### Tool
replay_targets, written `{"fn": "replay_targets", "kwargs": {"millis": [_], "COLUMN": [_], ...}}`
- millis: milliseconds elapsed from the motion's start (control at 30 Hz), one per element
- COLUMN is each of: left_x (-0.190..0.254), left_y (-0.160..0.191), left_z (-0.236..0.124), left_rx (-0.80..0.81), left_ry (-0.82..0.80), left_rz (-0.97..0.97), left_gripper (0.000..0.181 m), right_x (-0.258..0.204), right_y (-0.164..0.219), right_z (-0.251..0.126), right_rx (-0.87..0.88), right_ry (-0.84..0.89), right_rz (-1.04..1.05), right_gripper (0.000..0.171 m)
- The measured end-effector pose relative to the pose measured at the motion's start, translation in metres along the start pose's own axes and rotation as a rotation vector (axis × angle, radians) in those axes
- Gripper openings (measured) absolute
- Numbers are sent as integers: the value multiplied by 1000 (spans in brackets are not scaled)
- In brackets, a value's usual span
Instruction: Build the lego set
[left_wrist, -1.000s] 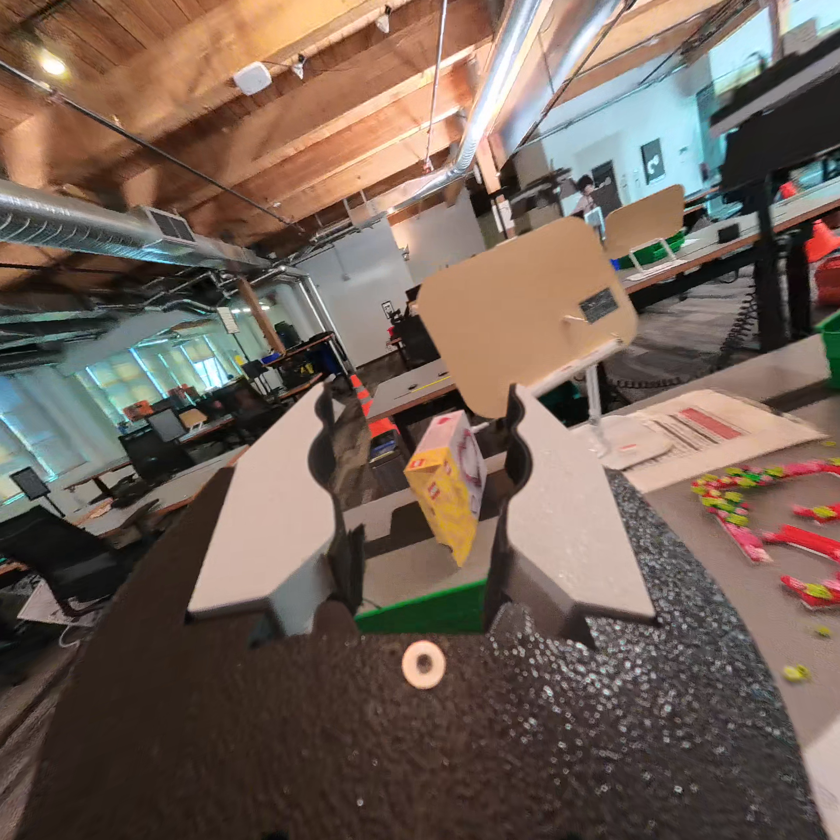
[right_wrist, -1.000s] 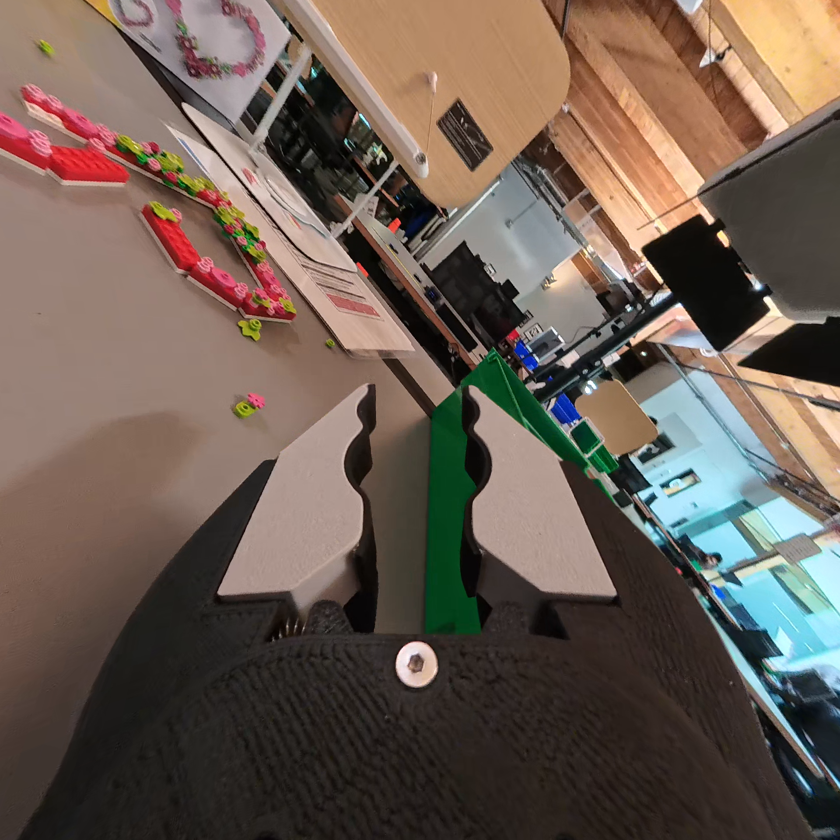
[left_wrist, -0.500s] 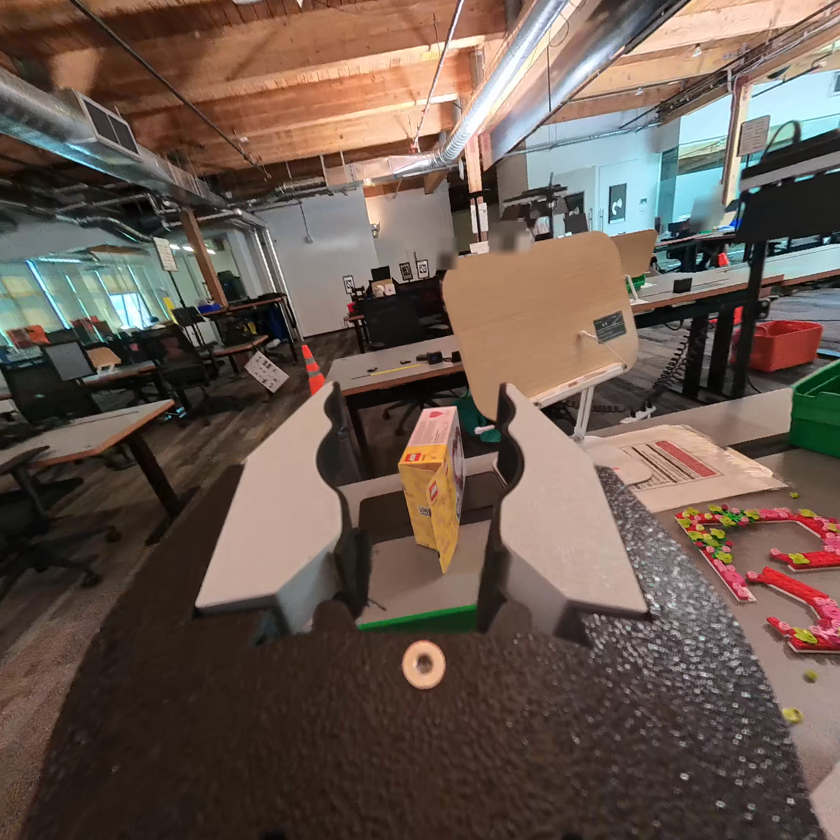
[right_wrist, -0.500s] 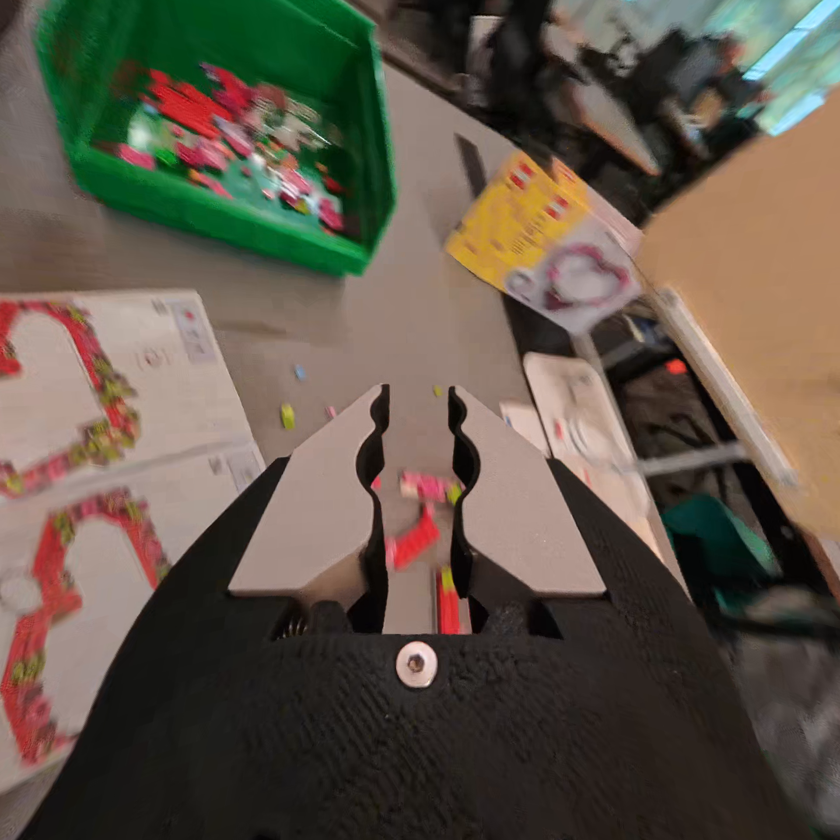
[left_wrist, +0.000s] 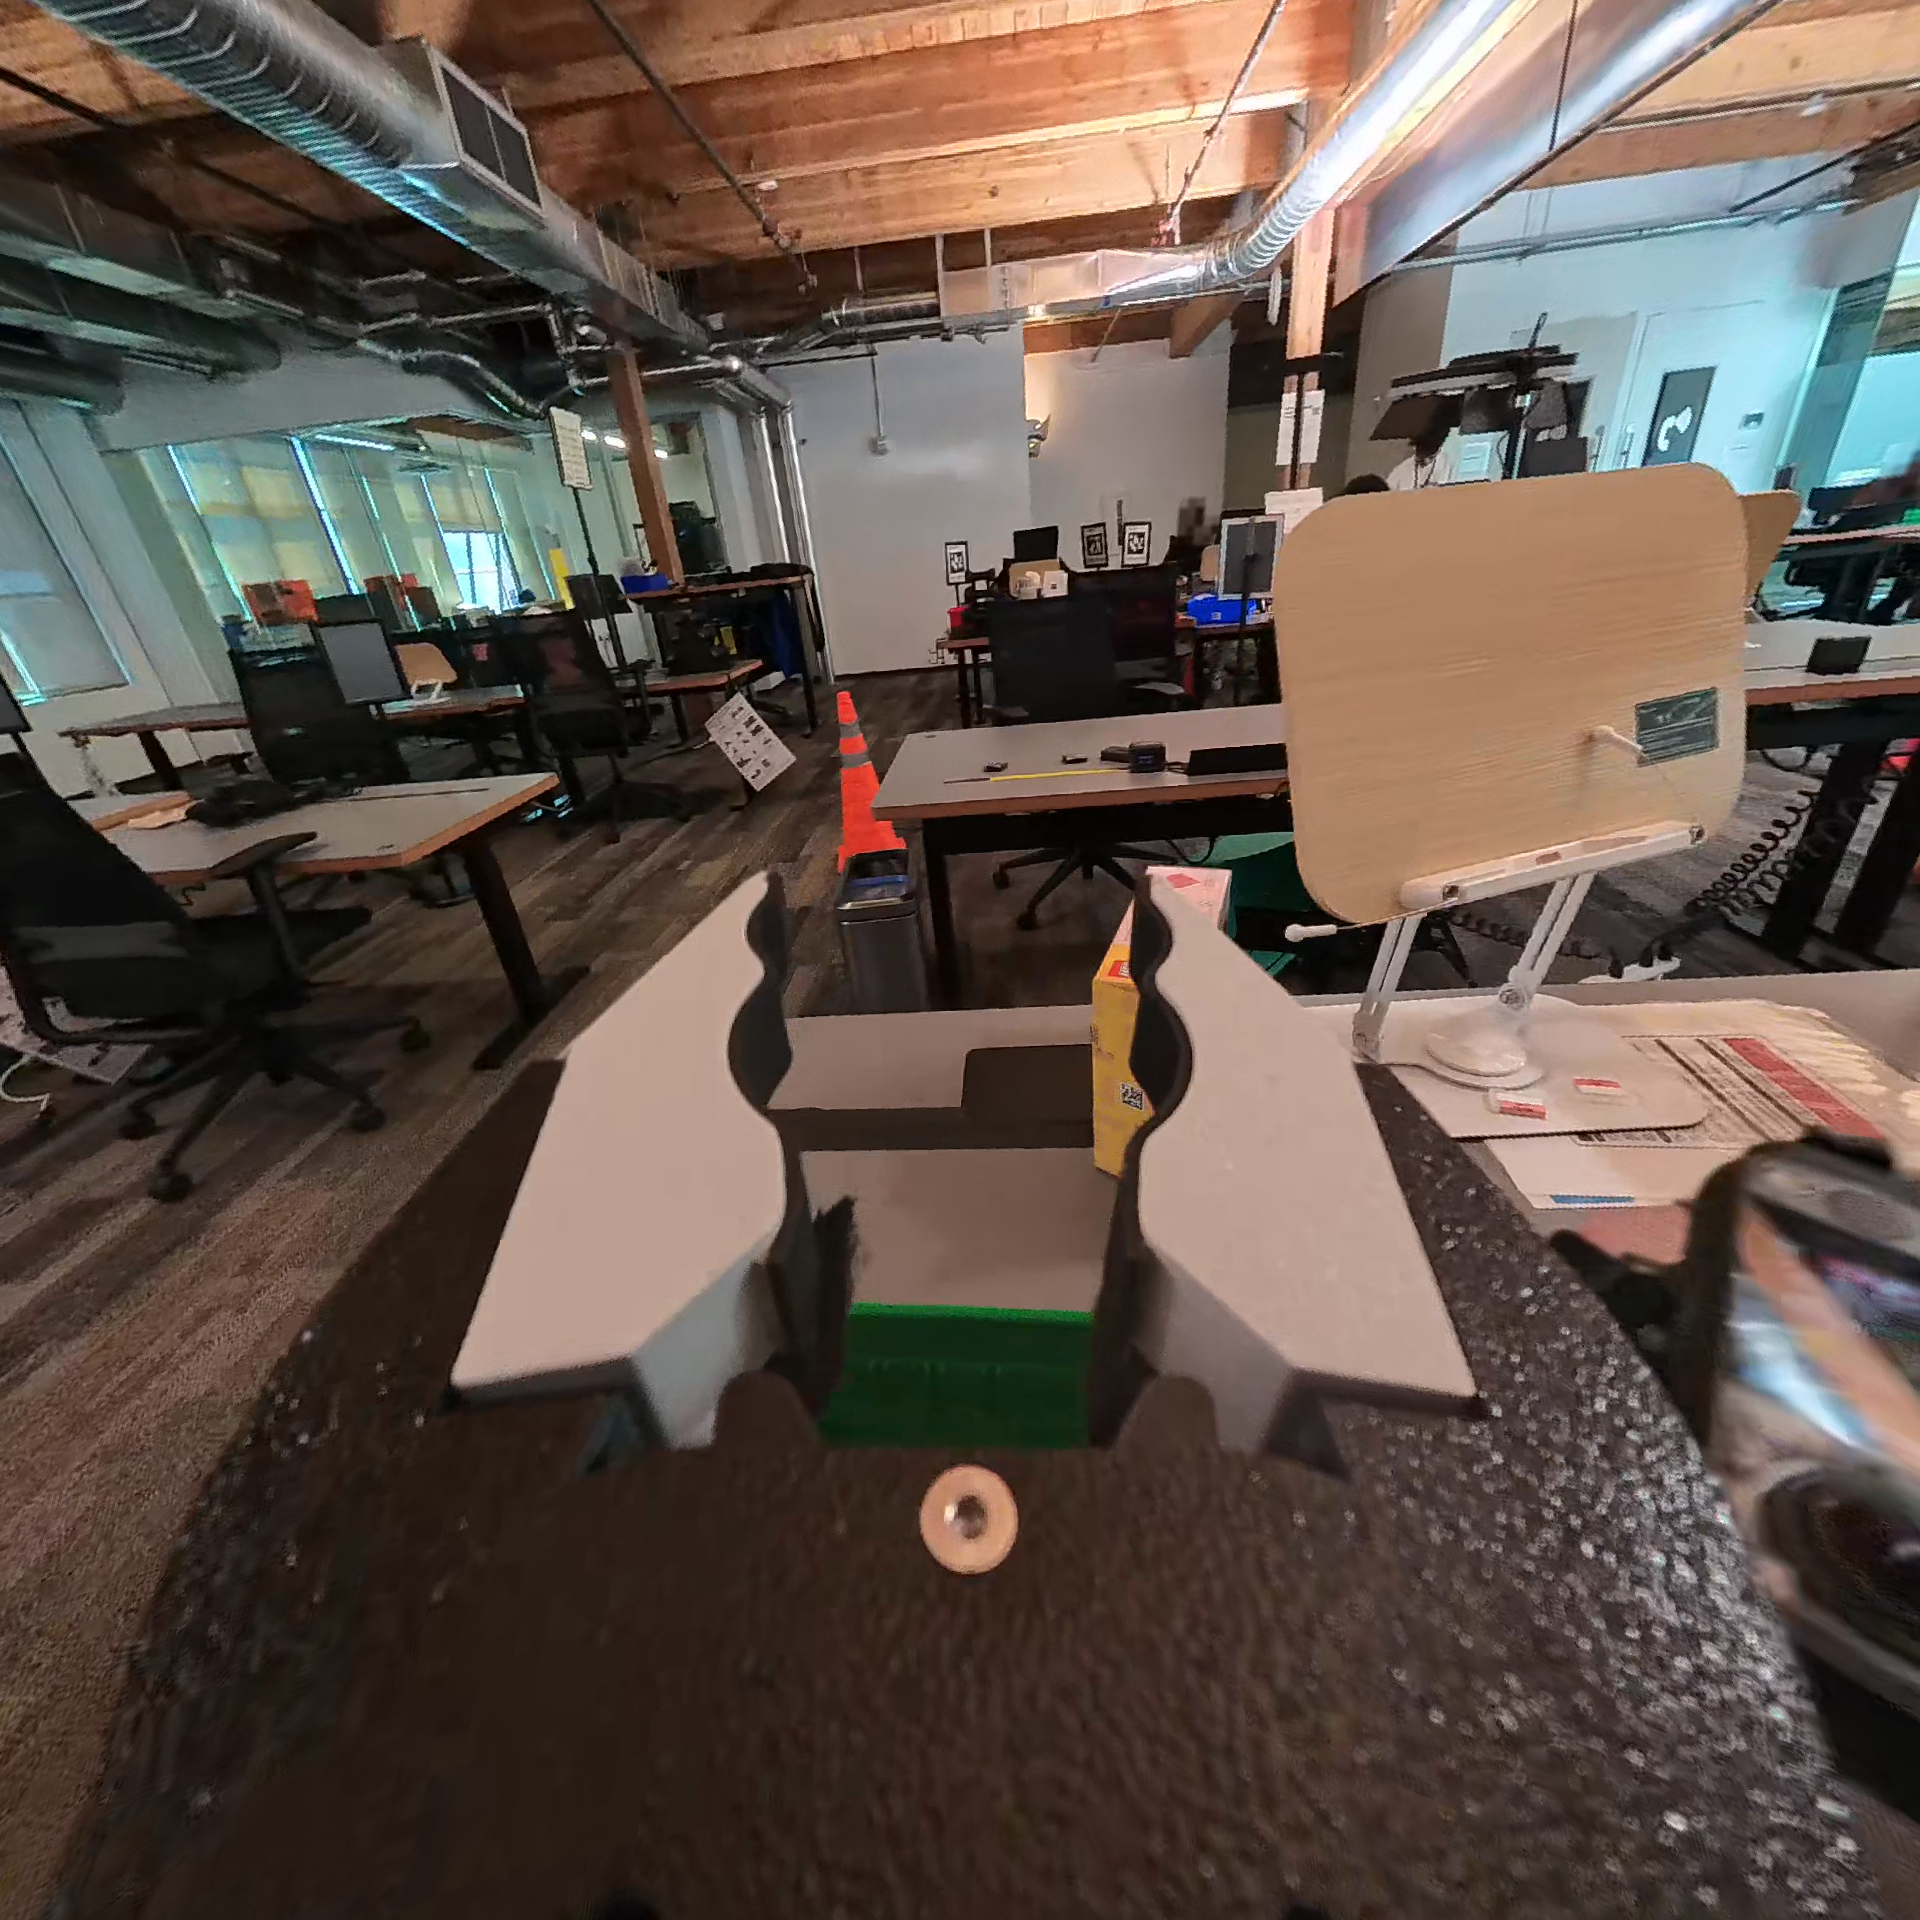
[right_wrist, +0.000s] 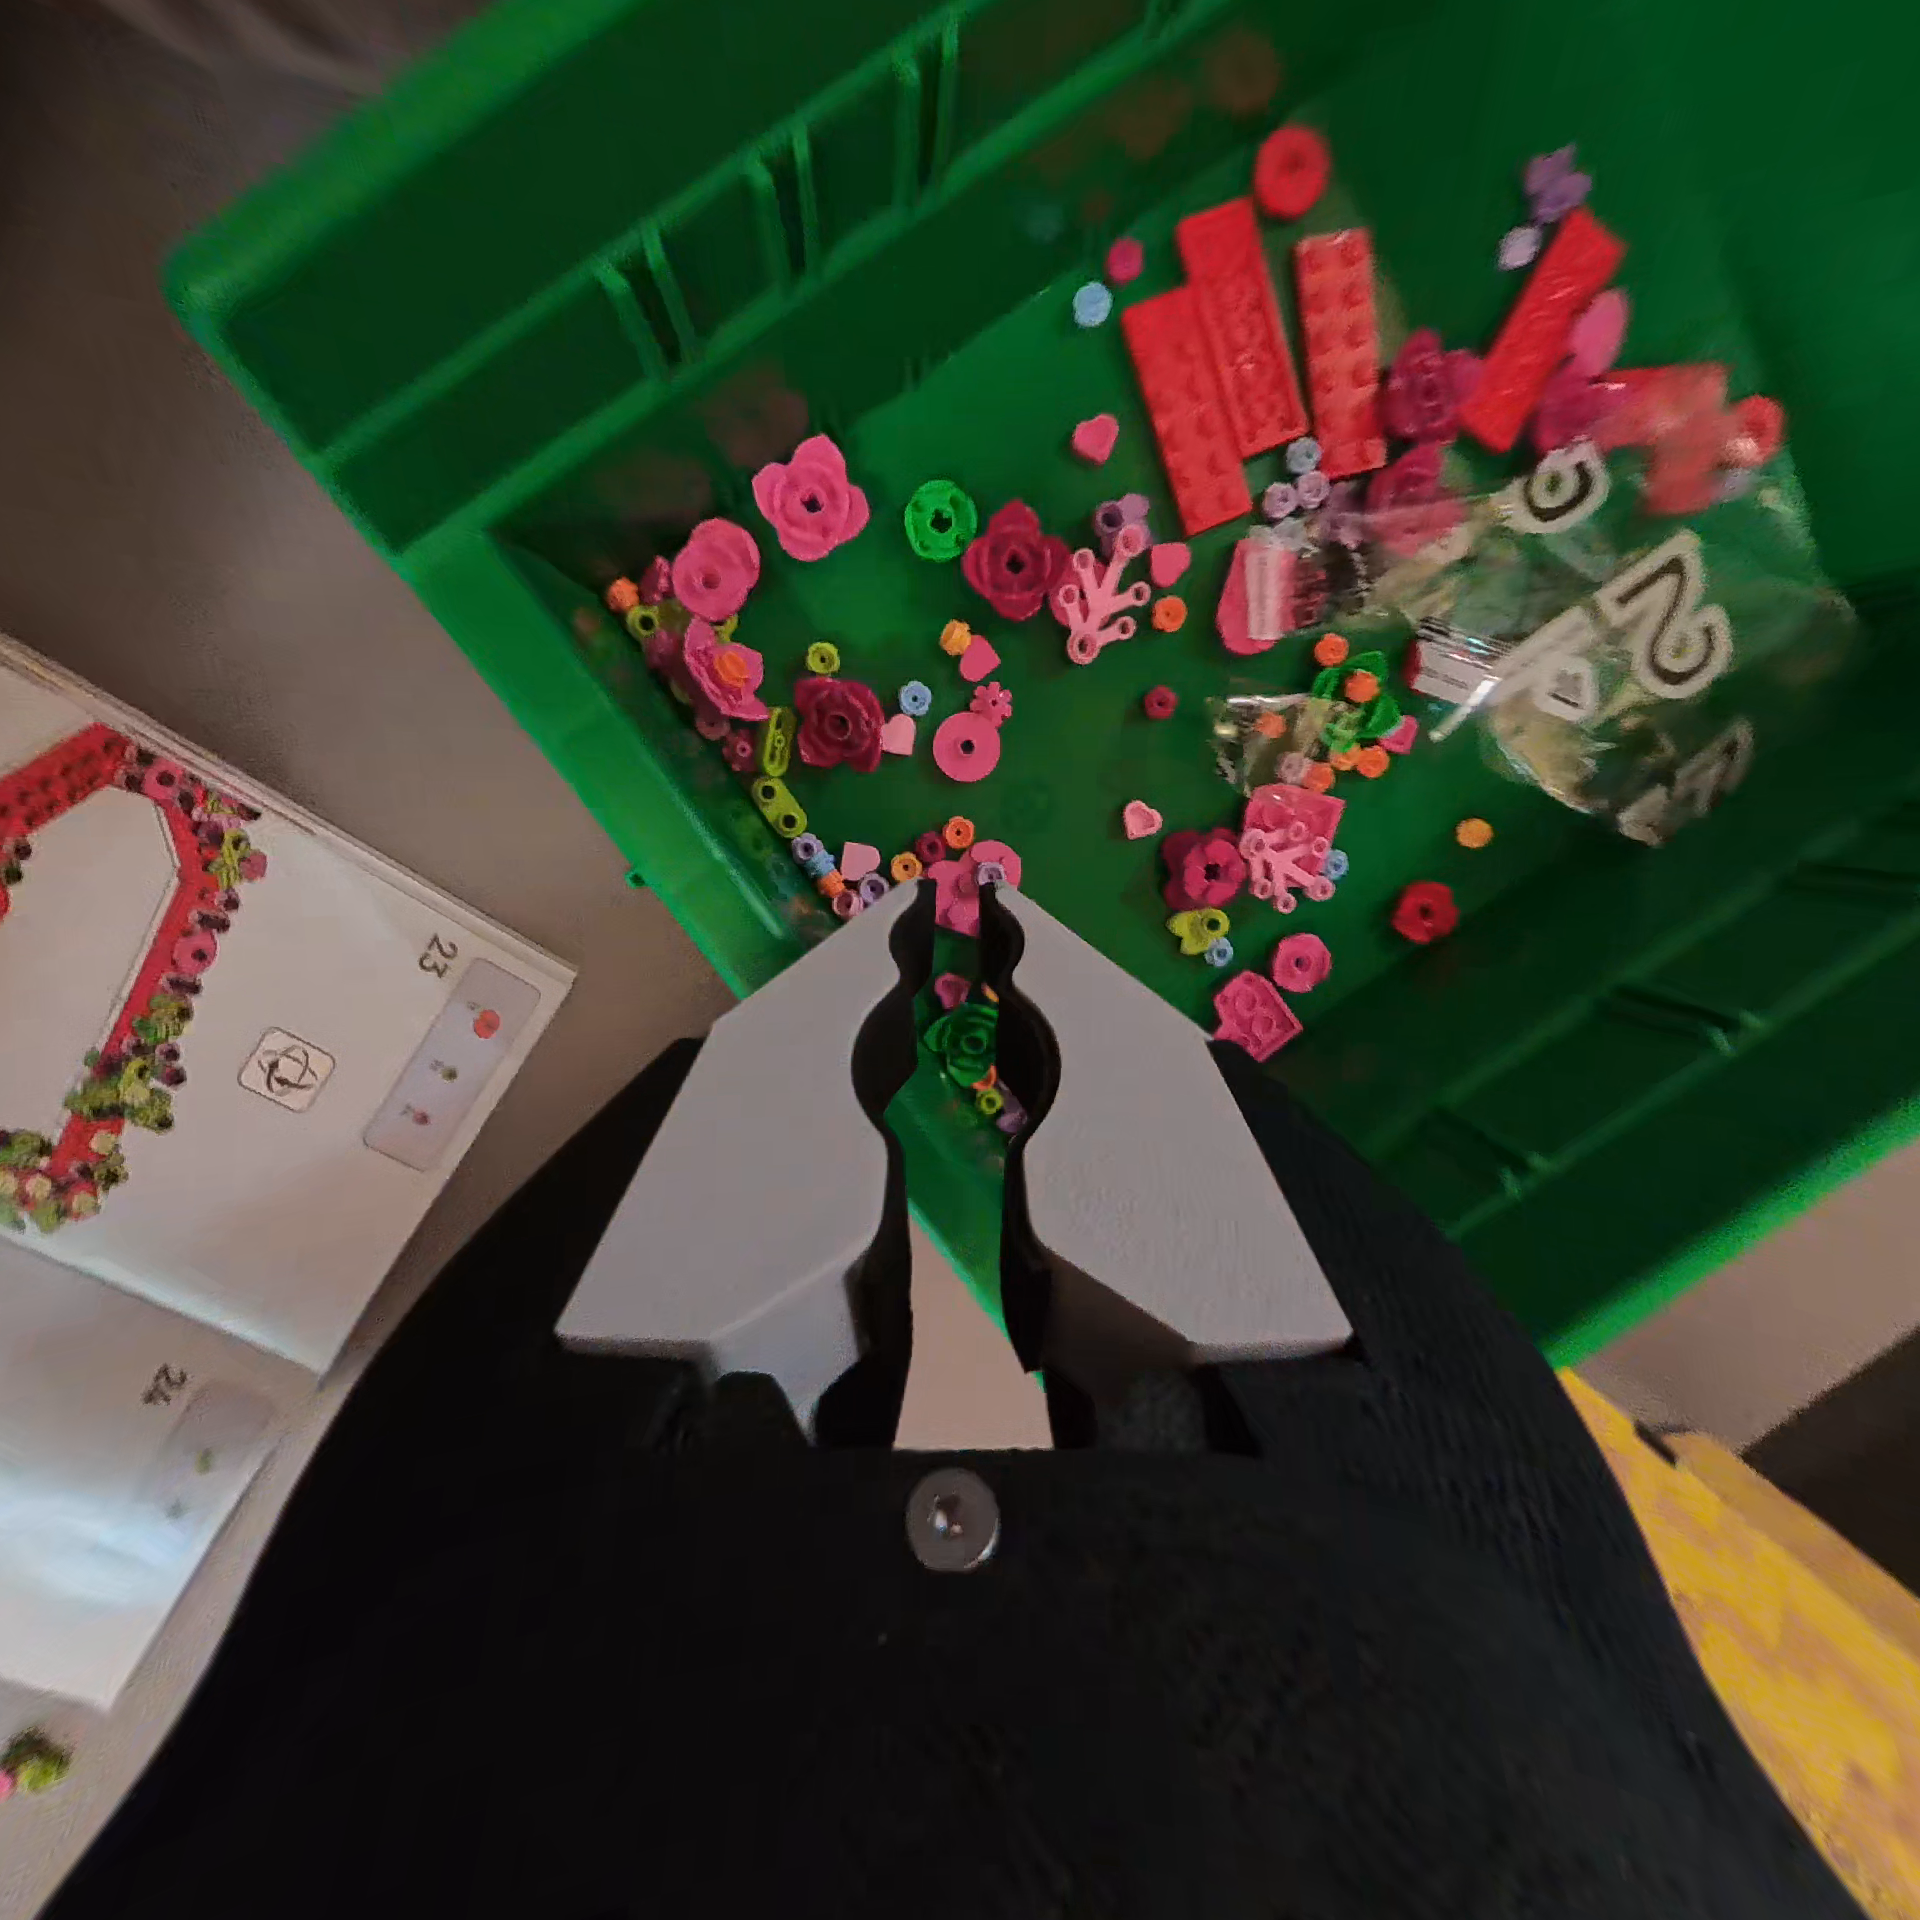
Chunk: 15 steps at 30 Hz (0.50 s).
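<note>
Here the right gripper (right_wrist: 954, 896) points down into the green bin (right_wrist: 582, 436), its jaws a narrow slit apart with nothing between them; the tips sit over a cluster of small pink pieces (right_wrist: 961, 883) near the bin's near wall. Loose lego parts cover the bin floor: pink and dark red flowers (right_wrist: 810, 499), red plates (right_wrist: 1236, 353), and clear plastic bags (right_wrist: 1590, 623). An open instruction booklet (right_wrist: 312, 1091) lies on the table just left of the bin. The left gripper (left_wrist: 954, 997) is held level above the table edge, jaws spread wide and empty, looking across the office. A yellow box (left_wrist: 1112, 1049) stands upright beyond its right finger, and a wooden board on a white stand (left_wrist: 1507, 707) rises farther right.
</note>
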<state>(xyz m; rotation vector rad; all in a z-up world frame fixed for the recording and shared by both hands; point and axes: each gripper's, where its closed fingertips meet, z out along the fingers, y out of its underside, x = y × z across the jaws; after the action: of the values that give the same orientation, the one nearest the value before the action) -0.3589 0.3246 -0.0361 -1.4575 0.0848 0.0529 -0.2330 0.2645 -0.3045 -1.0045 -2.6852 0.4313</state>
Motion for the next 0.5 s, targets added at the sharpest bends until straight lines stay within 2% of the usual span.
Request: {"fn": "replay_targets", "kwargs": {"millis": [267, 500], "left_x": [21, 10], "left_y": [0, 0], "left_z": [8, 4], "left_rx": [-14, -6], "left_ry": [43, 12], "left_rz": [24, 12], "left_gripper": [63, 61], "right_x": [-20, -26], "right_y": [15, 23], "right_z": [13, 19], "right_rx": [-134, -321], "right_ry": [-297, -471], "right_rz": [-8, 35], "right_gripper": [4, 3]}}
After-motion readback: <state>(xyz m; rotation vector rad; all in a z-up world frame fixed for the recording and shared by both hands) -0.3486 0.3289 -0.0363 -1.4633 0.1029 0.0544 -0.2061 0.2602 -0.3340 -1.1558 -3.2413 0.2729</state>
